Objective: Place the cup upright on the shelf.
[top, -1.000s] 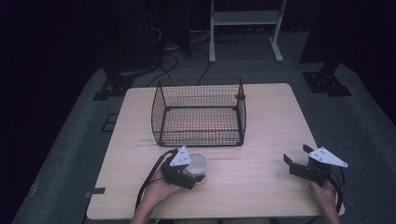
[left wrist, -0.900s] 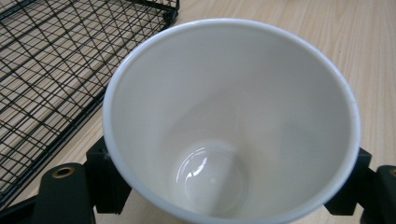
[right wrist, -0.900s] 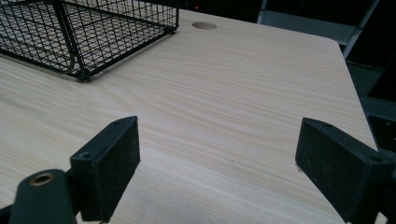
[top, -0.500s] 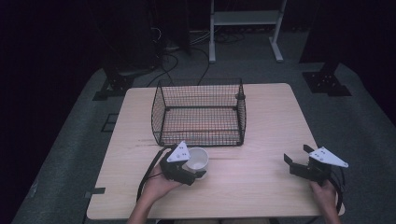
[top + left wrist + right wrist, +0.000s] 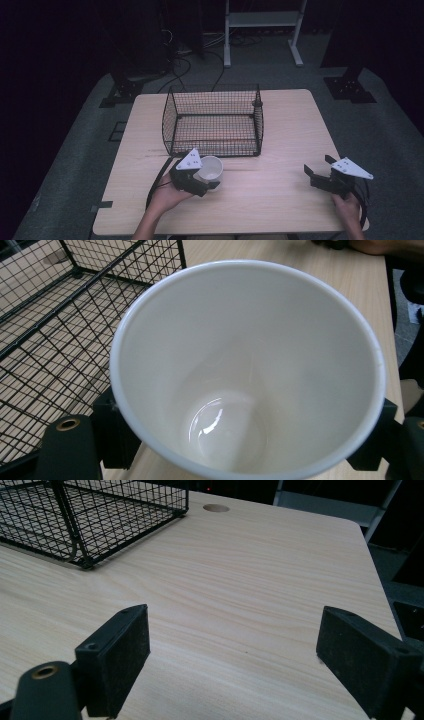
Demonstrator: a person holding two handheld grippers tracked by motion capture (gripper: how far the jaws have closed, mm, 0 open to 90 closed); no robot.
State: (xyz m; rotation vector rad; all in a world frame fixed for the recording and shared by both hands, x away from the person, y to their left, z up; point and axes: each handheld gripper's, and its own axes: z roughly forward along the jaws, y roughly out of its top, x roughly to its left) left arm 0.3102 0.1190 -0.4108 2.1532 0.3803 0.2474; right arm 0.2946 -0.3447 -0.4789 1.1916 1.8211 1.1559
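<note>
my left gripper (image 5: 206, 181): clamped on the white cup (image 5: 210, 169), now lifted slightly off the table (image 5: 280, 200)
cup: just before the wire basket (image 5: 215, 120); drop-in looks next
my right gripper (image 5: 320, 172): jaws wide apart, empty, idle

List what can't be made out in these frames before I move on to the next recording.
- Cup: its outer wall and base, cut off by the left gripper view's bottom edge.
- Left gripper: in the high view its jaws are hidden under its plate and the cup.
- Basket: in the high view the mesh is too fine to tell whether something small lies inside.
</note>
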